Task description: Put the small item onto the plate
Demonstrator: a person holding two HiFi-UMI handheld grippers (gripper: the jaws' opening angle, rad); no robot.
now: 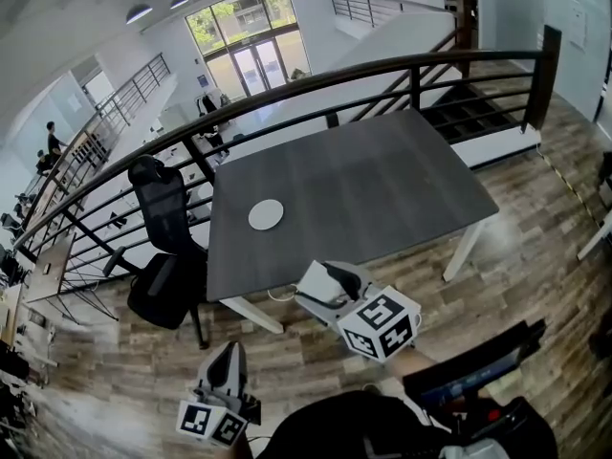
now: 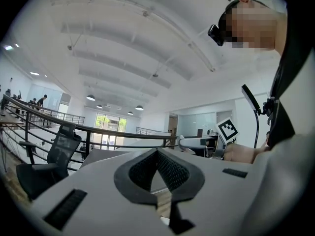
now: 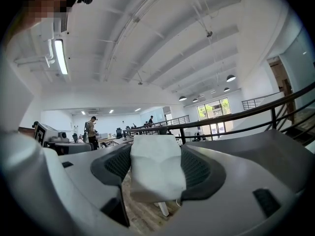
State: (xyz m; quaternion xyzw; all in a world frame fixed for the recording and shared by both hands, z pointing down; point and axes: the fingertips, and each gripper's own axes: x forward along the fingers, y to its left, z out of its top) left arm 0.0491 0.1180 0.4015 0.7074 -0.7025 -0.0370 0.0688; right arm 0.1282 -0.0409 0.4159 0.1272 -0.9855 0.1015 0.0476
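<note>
Gripping a small white item point(image 3: 156, 168) squarely between its jaws, the right gripper point(image 1: 325, 281) hangs just off the near edge of a dark grey table point(image 1: 382, 189). A white plate point(image 1: 266, 214) lies on the tabletop, well apart from the held item. The left gripper point(image 1: 228, 357) sits lower, over the wood floor point(image 1: 535, 218), its jaws closed tip to tip with nothing between them. A black office chair point(image 1: 163, 208) stands at the table's left side, beside a dark railing point(image 1: 382, 65).

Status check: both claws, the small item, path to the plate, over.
Right claw shut on small white item, near the table edge. Left claw shut, empty. Plate bare, path open.
</note>
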